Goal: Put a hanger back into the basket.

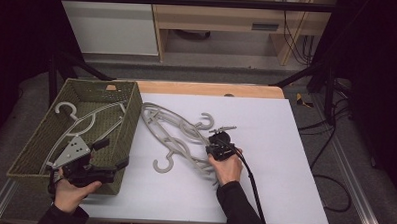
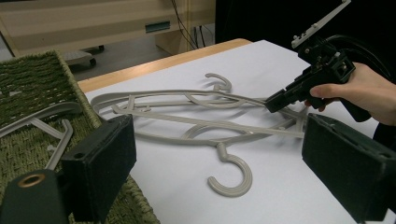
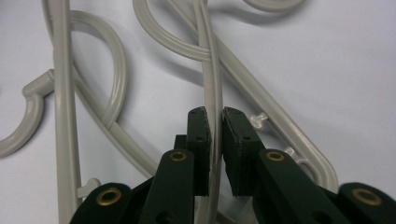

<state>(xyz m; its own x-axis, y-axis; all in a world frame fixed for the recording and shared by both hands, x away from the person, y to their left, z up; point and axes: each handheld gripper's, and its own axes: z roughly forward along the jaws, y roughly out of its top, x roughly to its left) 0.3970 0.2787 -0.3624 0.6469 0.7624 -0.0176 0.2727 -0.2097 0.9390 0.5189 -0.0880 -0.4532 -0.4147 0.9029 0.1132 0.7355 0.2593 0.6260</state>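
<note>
- The gripped hanger bar (image 3: 212, 84), a thin pale grey plastic rod, runs straight up between the two black jaws in the right gripper view; it belongs to the pile of hangers (image 1: 178, 134) tangled on the white table top (image 1: 285, 160), left of the table's middle.
- The right gripper (image 1: 216, 144) is clamped on that bar: both pads press its sides, with only the rod's own thickness between them. The person's right hand (image 1: 228, 168) holds the gripper from the near side, its cable (image 1: 251, 189) trailing back along the dark sleeve.
- In the left gripper view, the right gripper (image 2: 275, 100) reaches in from the right and bites the pile at its right end, where several rods cross.
- One hook (image 2: 231, 175) of the pile curls toward the near edge of the table; another hook (image 1: 206, 121) lies at the far side of the heap.
- The left gripper (image 1: 110, 156) stands with its jaws wide apart and nothing between the pads; it rests at the near corner of the woven green basket (image 1: 131, 104), held by the left hand (image 1: 73, 190).
- Inside the basket lies a single hanger (image 1: 86, 123), of the same grey plastic, well apart from the pile.
- The basket sits at the table's left edge, just beside the pile.
</note>
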